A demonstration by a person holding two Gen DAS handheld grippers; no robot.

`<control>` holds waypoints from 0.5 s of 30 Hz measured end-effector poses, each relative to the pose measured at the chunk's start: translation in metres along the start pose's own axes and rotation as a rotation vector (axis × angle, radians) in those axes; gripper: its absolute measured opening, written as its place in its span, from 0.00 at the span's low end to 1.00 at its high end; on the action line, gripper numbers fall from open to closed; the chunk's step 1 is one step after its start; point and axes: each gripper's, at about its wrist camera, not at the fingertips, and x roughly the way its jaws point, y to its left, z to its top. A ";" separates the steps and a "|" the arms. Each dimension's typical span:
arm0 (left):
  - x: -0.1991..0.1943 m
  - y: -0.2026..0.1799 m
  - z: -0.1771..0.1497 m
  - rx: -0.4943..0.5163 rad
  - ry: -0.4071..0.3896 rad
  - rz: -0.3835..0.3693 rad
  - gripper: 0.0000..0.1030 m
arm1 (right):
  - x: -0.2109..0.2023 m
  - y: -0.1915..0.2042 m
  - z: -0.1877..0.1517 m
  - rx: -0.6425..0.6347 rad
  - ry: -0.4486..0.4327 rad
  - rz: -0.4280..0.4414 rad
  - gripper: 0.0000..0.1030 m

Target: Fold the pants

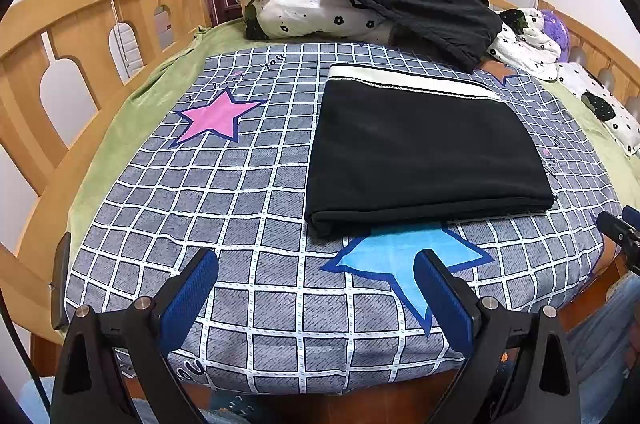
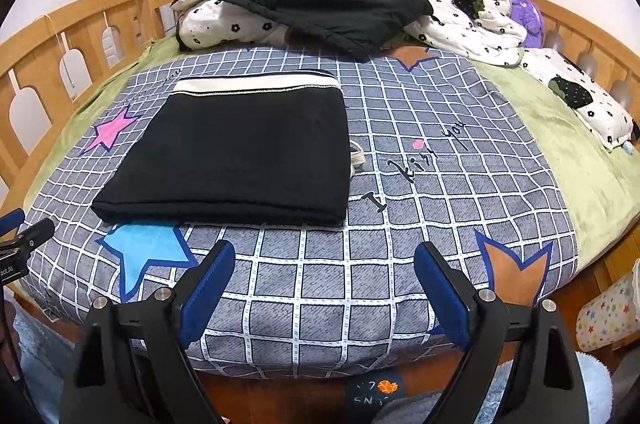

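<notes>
Black pants with a white waistband (image 1: 424, 148) lie folded into a flat rectangle on the grey checked sheet (image 1: 240, 184); they also show in the right wrist view (image 2: 240, 156). My left gripper (image 1: 316, 264) is open and empty, hovering over the sheet just in front of the pants' near fold. My right gripper (image 2: 324, 256) is open and empty, in front of and right of the pants. The right gripper's tip shows at the far right of the left wrist view (image 1: 620, 228).
A pile of black clothes (image 1: 416, 4) lies on floral bedding (image 1: 304, 8) at the far end of the bed. Wooden rails (image 1: 80, 36) run along the left and right (image 2: 580, 32) sides. More white floral bedding (image 2: 576, 96) lies on the right.
</notes>
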 end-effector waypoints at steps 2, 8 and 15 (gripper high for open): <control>0.000 0.000 0.000 0.000 0.000 -0.002 0.96 | 0.000 0.000 0.000 0.001 -0.001 0.001 0.87; 0.000 0.000 0.000 -0.002 -0.003 -0.001 0.96 | -0.001 0.000 0.000 0.001 -0.003 0.000 0.87; -0.001 -0.001 0.000 0.004 -0.001 -0.002 0.96 | -0.002 0.000 0.000 0.001 -0.006 -0.002 0.87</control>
